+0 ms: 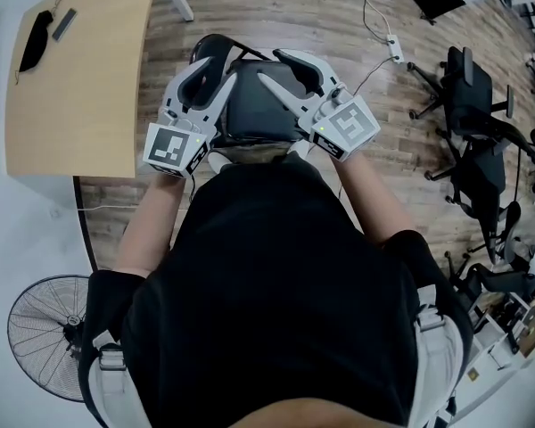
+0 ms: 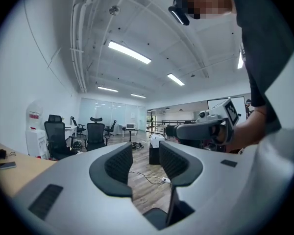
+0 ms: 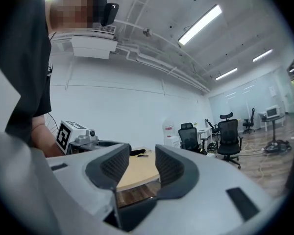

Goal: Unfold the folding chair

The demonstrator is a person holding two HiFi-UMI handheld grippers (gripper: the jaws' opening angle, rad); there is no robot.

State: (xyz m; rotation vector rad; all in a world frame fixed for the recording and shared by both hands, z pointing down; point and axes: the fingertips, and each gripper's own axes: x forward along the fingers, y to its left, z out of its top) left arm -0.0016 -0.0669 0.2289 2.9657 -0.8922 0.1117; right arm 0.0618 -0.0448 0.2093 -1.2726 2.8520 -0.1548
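Head view: folding chair [image 1: 254, 105] stands on the wood floor [image 1: 294, 7] directly in front of the person, dark seat facing up. Left gripper [image 1: 219, 68] and right gripper [image 1: 269, 65] hover above it side by side, tips angled toward each other over the seat. Gripper views: both sets of jaws partly open with a narrow gap, nothing between the pads, neither holding the chair

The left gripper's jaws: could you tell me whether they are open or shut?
Open: the left gripper shows a clear gap between its jaws, with nothing in it and only floor behind.
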